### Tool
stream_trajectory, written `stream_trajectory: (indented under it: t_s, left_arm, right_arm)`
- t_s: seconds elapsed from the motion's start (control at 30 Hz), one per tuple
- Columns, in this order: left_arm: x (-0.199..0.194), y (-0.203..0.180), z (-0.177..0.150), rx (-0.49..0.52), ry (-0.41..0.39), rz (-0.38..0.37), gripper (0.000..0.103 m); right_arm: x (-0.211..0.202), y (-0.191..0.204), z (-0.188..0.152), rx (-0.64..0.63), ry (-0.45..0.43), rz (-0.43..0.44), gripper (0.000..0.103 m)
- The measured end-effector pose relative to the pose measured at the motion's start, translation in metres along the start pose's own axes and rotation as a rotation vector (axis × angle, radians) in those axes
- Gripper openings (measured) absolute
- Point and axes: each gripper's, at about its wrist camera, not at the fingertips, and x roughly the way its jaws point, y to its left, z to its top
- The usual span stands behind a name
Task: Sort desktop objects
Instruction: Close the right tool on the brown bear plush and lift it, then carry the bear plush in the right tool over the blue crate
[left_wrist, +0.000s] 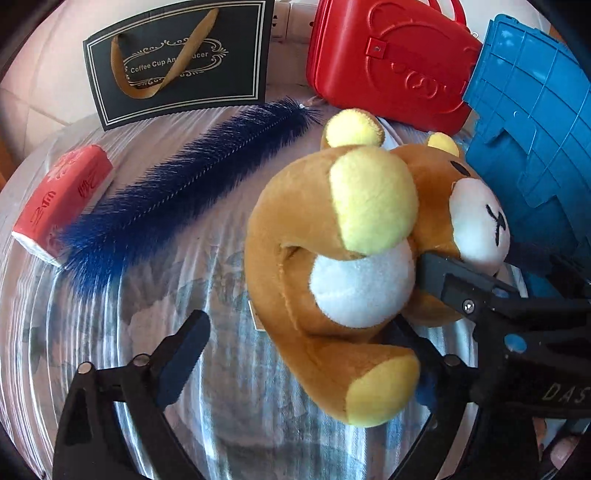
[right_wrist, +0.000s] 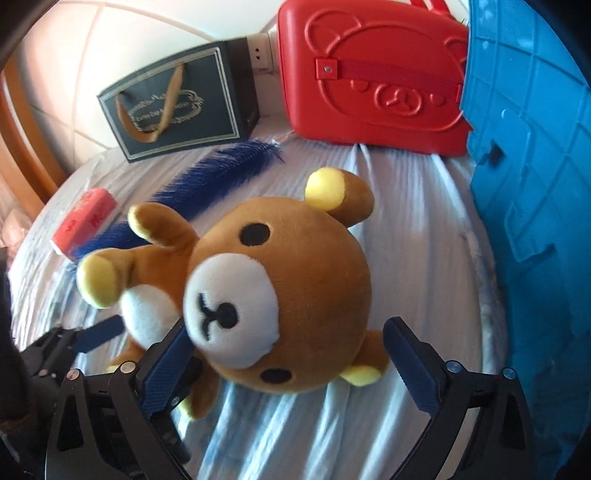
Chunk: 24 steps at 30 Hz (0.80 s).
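Looking along the left gripper, the left wrist view shows its jaws spread wide; the plush bear lies on the pale cloth-covered table between them, and the left finger stands apart from the toy; the right finger is hidden behind the bear's leg, so contact there cannot be judged; the black tip of the right gripper enters from the right, just beside the bear's white belly and muzzle; a dark blue feather lies left of the bear, with a small red box at its lower end; a black gift bag, a red case and a blue crate stand along the far side.

Right wrist view: the right gripper stands fully wide, the bear's head between its blue pads; the left pad is at the muzzle, the right pad clear of the head; the left gripper shows at lower left beside the belly; feather, red box, bag, case and crate lie beyond.
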Motion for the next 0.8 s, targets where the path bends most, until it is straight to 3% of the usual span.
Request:
stream_trajectory:
  t_s: [0.1, 0.17, 0.2, 0.3, 0.53, 0.8]
  left_arm:
    - [0.007, 0.005, 0.004, -0.002, 0.003, -0.036, 0.100]
    - [0.007, 0.002, 0.004, 0.011, 0.008, -0.084, 0.083]
    - [0.005, -0.002, 0.003, 0.019, 0.006, -0.111, 0.068]
    - [-0.003, -0.009, 0.000, 0.046, -0.013, -0.062, 0.062]
    - [-0.073, -0.016, 0.000, 0.075, -0.153, -0.040, 0.061]
    - [-0.196, -0.037, 0.002, 0.150, -0.372, -0.035, 0.061]
  right_arm:
    - [0.018, -0.011, 0.001, 0.041, 0.006, 0.099, 0.103]
    - [0.023, -0.016, 0.000, 0.065, 0.012, 0.141, 0.102]
    - [0.022, -0.015, 0.000, 0.054, 0.008, 0.142, 0.098]
    - [0.012, -0.003, -0.002, 0.009, -0.018, 0.095, 0.088]
    - [-0.045, 0.008, -0.006, -0.016, -0.145, 0.108, 0.086]
    - [-0.168, 0.023, -0.002, -0.032, -0.377, 0.106, 0.086]
